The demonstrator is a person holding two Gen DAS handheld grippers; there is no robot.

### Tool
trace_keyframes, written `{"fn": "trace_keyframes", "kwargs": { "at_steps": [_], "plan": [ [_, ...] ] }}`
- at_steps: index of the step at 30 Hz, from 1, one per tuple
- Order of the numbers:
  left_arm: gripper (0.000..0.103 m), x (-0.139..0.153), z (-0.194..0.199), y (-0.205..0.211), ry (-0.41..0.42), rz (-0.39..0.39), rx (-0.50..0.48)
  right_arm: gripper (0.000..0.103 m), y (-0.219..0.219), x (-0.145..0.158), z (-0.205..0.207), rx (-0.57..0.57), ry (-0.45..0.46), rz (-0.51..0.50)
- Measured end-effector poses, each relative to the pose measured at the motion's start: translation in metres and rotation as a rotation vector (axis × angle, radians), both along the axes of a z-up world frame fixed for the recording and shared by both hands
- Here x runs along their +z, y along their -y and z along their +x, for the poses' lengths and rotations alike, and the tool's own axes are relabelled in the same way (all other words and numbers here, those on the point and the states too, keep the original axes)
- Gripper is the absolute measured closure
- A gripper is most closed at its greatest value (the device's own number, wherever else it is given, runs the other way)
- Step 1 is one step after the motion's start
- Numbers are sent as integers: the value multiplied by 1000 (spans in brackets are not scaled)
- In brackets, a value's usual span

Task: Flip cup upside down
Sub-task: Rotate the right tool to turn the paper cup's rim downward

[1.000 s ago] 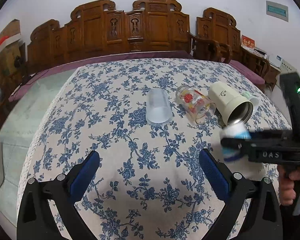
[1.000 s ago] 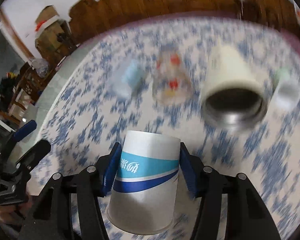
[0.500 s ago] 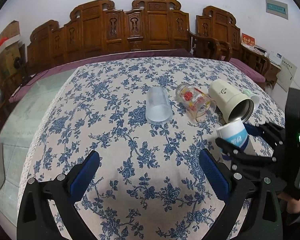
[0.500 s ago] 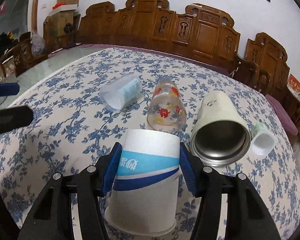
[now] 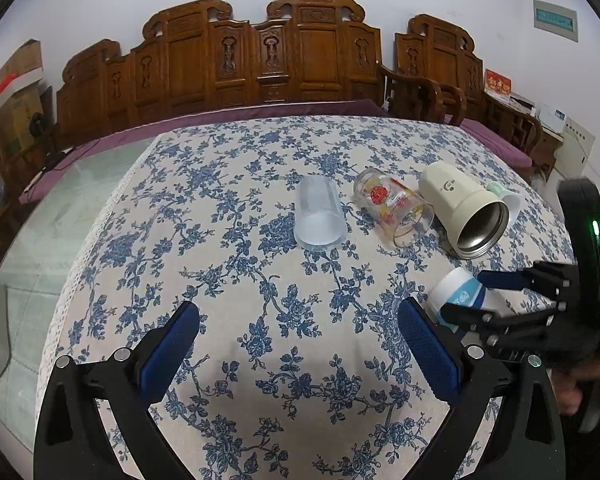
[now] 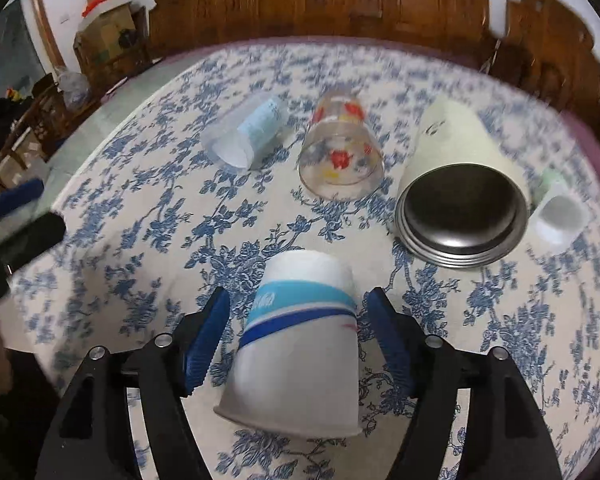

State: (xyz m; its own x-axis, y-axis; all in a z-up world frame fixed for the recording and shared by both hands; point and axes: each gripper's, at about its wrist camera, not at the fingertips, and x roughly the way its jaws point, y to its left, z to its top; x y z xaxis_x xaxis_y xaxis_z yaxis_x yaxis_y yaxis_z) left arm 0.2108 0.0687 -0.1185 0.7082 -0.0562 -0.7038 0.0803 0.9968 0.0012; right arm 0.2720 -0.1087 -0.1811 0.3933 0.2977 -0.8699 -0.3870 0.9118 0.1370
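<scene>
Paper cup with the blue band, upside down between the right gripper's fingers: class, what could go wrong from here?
1. The white paper cup with the blue band looks tilted; it might tip as the right gripper withdraws.
2. A blue finger pad close by could drag it.
3. The steel-lined cream flask lies just behind and could be knocked rolling.

Little can be read. The paper cup [image 6: 300, 332] carries white lettering on its light-blue band, too blurred to make out. The cream flask [image 5: 458, 204] bears a small dark logo, not legible. A red sign [image 5: 497, 83] and a green wall plaque [image 5: 555, 21] show print too small to read.
</scene>
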Motion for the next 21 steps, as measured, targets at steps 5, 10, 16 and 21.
{"fn": "trace_keyframes", "kwargs": {
  "at_steps": [5,10,16,21],
  "plan": [
    [8,0,0,-2,-3,-9,5,27,-2,1,30,23,-183,7],
    [8,0,0,-1,-7,-5,3,27,-7,-17,62,30,-382,-60],
    [8,-1,1,-1,-13,-3,2,46,-22,-28,69,98,-410,-190],
    [8,-2,1,-1,-18,-4,2,46,-22,15,56,89,-117,-44]
  ]
}}
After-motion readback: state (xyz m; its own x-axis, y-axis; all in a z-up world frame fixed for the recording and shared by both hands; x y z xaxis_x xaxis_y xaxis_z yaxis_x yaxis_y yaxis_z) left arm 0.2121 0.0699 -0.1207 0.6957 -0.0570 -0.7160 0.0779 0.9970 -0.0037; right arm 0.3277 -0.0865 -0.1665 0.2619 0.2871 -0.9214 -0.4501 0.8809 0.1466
